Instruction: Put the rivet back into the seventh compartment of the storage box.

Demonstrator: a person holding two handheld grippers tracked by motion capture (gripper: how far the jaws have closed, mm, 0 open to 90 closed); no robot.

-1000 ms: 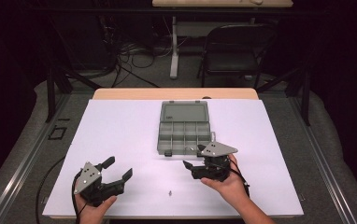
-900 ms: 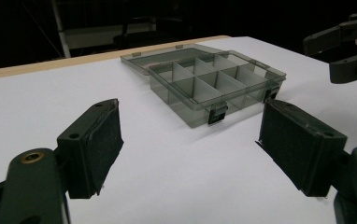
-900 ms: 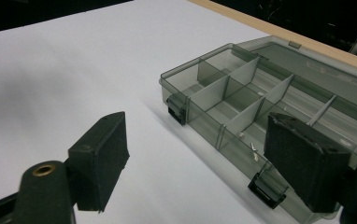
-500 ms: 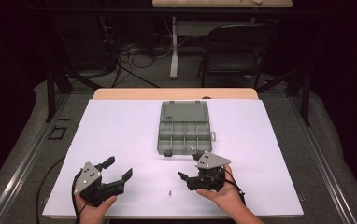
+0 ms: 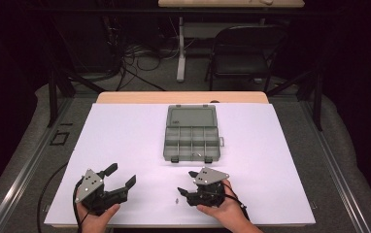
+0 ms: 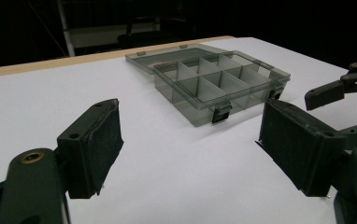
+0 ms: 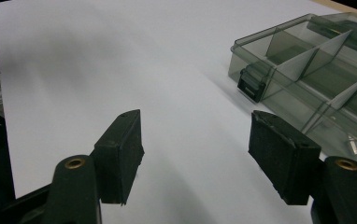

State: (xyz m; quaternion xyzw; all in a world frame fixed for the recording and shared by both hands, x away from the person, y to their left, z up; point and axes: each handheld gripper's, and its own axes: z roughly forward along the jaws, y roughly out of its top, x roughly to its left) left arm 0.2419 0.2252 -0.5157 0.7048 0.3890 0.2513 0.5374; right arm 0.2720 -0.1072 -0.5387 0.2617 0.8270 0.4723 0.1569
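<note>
A smoky grey compartment box lies open mid-table, its lid folded flat behind it. It also appears ahead of my left gripper and at the right of the right gripper view, where a small metal screw rests in a near compartment. Another tiny screw lies on the sheet close to my right gripper, which is open and points left. My left gripper is open near the front left, holding nothing. The right gripper's jaws appear at the far right of its view.
A white sheet covers the table; a wooden strip runs along the far edge. A folding chair and cables stand beyond the table. Both hands sit near the front edge.
My right gripper has moved left and back toward the front edge, away from the box, turning to point left. The left gripper has stayed put.
</note>
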